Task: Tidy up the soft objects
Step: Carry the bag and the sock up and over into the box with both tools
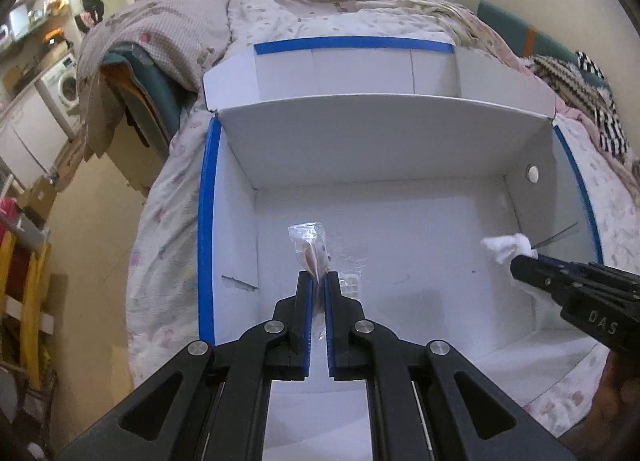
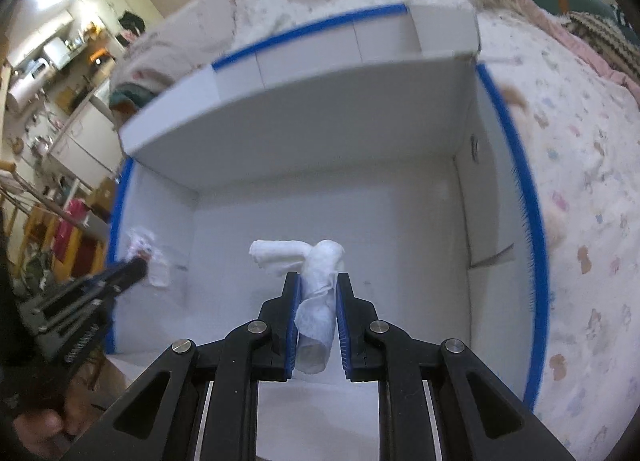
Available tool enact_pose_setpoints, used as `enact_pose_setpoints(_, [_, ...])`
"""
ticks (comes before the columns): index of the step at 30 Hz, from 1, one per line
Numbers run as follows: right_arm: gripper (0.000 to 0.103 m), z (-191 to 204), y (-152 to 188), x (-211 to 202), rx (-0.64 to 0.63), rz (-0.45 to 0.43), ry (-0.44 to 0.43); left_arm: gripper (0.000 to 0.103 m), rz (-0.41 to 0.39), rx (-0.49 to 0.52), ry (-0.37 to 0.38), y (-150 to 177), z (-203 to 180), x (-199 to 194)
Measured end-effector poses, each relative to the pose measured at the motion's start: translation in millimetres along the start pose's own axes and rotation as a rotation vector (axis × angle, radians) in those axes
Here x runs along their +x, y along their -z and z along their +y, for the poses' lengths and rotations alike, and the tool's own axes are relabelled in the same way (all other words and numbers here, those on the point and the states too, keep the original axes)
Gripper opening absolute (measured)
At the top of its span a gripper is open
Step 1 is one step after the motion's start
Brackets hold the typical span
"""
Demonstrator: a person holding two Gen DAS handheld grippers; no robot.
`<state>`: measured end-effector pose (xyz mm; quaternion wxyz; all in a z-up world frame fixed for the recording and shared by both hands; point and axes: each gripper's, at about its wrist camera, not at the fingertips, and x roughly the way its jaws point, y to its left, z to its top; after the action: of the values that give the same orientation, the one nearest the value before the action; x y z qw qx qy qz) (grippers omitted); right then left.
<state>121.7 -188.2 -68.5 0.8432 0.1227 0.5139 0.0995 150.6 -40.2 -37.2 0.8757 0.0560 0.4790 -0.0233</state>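
- The left gripper [image 1: 319,281] has its blue-lined jaws drawn tight on a clear plastic packet [image 1: 310,251] with something pinkish inside. The packet's top sticks up past the fingertips and its crinkled film trails down between the pads.
- In its own view, that gripper hangs over the white box [image 1: 400,165], and the packet sits above the floor toward the box's left wall. Whether the packet touches the floor cannot be told.
- The right gripper [image 2: 318,281] is clamped on a rolled white cloth [image 2: 320,293]. The roll stands between the blue pads, one folded end pokes out to the left above the fingertips, and the open end of the roll hangs down toward the camera.
- From the right wrist view the cloth is held above the middle of the box floor. From the left wrist view the same cloth appears near the box's right wall, at the tip of the other gripper.
- The box is open, its lid flap [image 1: 376,77] folded back at the far edge and blue trim running along its side rims. Its floor looks bare apart from what the two grippers carry.
- The box rests on a bed with a patterned quilt [image 2: 580,221]; rumpled blankets lie beyond the far edge of the box.
- Judging by this, the task is at an early stage: both soft items are over the box but neither is released, and nothing is yet packed inside. What is left is to set them down, let go, and fetch any further items.
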Motion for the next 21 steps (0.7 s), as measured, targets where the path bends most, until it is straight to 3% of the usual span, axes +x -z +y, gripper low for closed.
enact_pose_setpoints(3, [0.019,-6,4,12,0.009,0.046,0.022,0.006,0.027,0.016,-0.032,0,-4,9])
enact_pose_setpoints(9, [0.019,-7,14,19,-0.022,0.068,0.087,0.006,0.122,-0.036,0.022,4,1,26])
enact_pose_setpoints(21, [0.019,-5,9,23,-0.038,0.076,0.096,0.006,0.166,-0.044,0.017,3,0,34])
